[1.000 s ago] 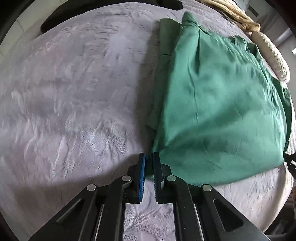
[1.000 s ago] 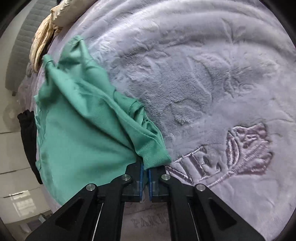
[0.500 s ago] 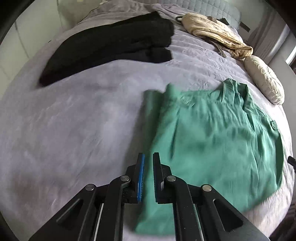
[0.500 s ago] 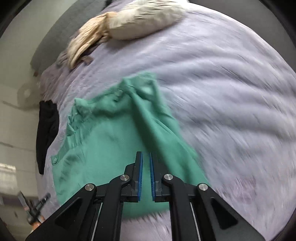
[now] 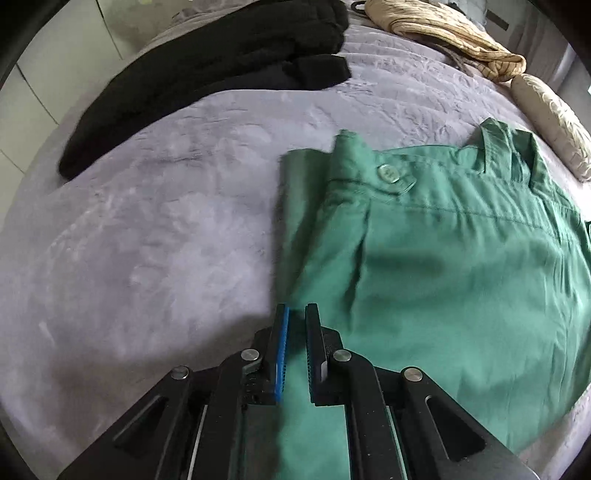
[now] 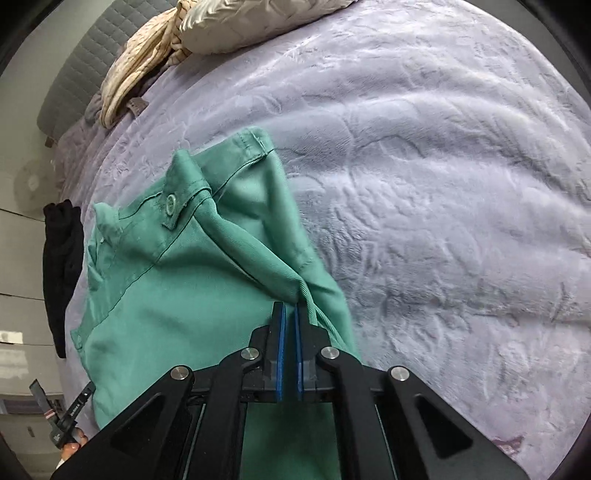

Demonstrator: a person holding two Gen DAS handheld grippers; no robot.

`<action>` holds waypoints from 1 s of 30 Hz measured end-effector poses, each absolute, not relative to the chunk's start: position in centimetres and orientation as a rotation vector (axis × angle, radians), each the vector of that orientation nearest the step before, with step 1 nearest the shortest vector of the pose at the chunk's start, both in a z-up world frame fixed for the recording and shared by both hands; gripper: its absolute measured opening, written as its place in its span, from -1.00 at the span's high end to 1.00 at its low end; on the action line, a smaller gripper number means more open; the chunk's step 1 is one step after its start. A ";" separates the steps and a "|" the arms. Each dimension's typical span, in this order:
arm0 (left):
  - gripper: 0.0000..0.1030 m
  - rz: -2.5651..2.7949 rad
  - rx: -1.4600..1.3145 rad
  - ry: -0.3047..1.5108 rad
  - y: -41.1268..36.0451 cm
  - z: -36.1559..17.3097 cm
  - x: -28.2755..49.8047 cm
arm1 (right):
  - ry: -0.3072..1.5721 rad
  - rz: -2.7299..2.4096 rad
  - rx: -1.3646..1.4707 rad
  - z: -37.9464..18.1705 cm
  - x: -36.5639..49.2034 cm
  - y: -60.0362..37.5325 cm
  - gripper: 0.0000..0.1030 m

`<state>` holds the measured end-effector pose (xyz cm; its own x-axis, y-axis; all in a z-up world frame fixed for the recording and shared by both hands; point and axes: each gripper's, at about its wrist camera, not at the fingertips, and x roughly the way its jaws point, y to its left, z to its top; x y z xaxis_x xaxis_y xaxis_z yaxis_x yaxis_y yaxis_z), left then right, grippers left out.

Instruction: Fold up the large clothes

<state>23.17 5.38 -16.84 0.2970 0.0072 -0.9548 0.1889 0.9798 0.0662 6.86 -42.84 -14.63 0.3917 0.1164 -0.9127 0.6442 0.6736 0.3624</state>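
A green button-up shirt point(image 5: 443, 277) lies on a lilac plush bedspread point(image 5: 147, 240), collar toward the far side. My left gripper point(image 5: 297, 314) hovers over the shirt's left edge, shut, with green cloth running between its pads and down under the fingers. In the right wrist view the shirt point(image 6: 166, 314) hangs in bunched folds from my right gripper point(image 6: 289, 310). Its jaws are closing on a pinch of the cloth at the fingertips. The cloth under both grippers hides the shirt's lower part.
A black garment point(image 5: 207, 74) lies at the far left of the bed, and also shows in the right wrist view point(image 6: 62, 258). A beige quilted garment point(image 5: 443, 33) and a cream pillow point(image 5: 550, 122) lie at the head end. Bare bedspread point(image 6: 443, 184) spreads to the right.
Both grippers have risen and travelled from the shirt's near hem toward its collar, dragging green cloth with them. The black garment and head of the bed have come into view.
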 end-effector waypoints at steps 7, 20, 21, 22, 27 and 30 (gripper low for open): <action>0.81 -0.142 0.072 1.255 8.4 -13.3 19.1 | 1.126 -0.331 0.759 -11.6 4.8 -39.9 0.85; 0.18 -0.118 0.156 1.355 9.6 -17.2 13.4 | 1.288 -0.301 0.757 -16.2 1.8 -34.6 0.86; 0.14 -0.104 0.148 1.357 10.1 -17.0 13.2 | 1.296 -0.308 0.750 -16.0 1.7 -34.7 0.86; 0.14 -0.098 0.129 1.362 10.6 -16.9 12.9 | 1.302 -0.314 0.752 -15.6 1.5 -34.7 0.85; 0.14 -0.073 0.102 1.385 12.5 -15.4 11.1 | 1.317 -0.306 0.763 -14.4 0.2 -33.4 0.84; 0.13 -0.071 0.102 1.394 12.9 -14.4 9.9 | 1.328 -0.292 0.786 -13.8 -0.7 -32.1 0.69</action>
